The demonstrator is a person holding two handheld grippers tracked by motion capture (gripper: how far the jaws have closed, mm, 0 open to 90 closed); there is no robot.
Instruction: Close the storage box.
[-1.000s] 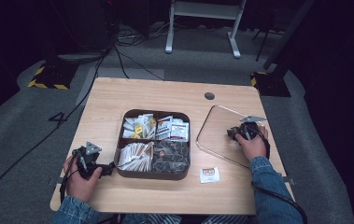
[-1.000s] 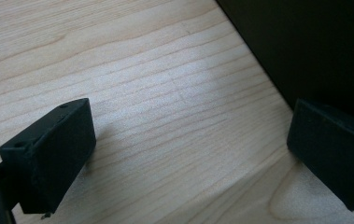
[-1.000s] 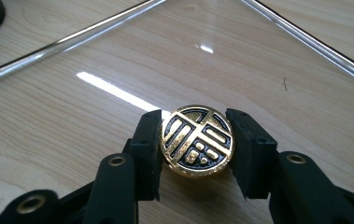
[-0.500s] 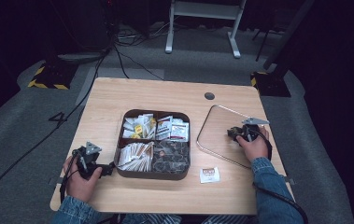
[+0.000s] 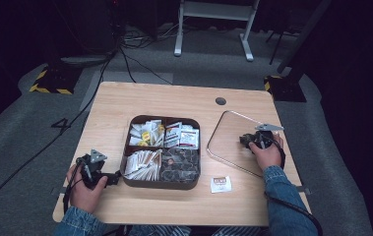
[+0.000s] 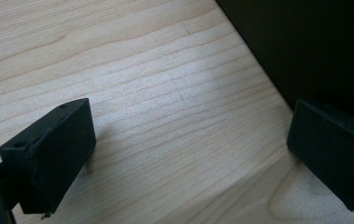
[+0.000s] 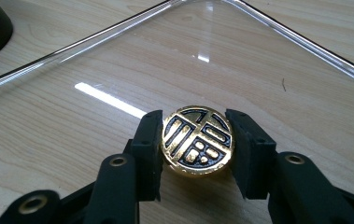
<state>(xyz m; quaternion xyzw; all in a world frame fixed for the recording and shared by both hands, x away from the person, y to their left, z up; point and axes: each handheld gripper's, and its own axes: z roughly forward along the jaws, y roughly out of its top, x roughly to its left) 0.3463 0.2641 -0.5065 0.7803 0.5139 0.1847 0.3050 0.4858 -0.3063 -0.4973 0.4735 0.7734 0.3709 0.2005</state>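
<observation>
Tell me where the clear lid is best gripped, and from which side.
By its round gold knob, from above: the clear lid lies flat on the table, so only the knob stands proud. The right gripper already clamps its opposite edges.

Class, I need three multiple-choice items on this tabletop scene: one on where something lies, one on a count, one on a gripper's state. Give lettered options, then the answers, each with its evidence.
1. Where does the loose sachet lie?
A. On the table in front of the tray
B. Inside the tray
C. On the clear lid

2. How many compartments does the dark tray have?
A. Two
B. Four
C. Six

3. How is the right gripper?
A. Open over bare wood
B. Shut on the gold knob
C. Shut on a sachet

Answers:
1 A: it rests on bare wood between tray and table edge.
2 B: two rows of two.
3 B: both jaws press the knob's sides above the clear lid.
</observation>
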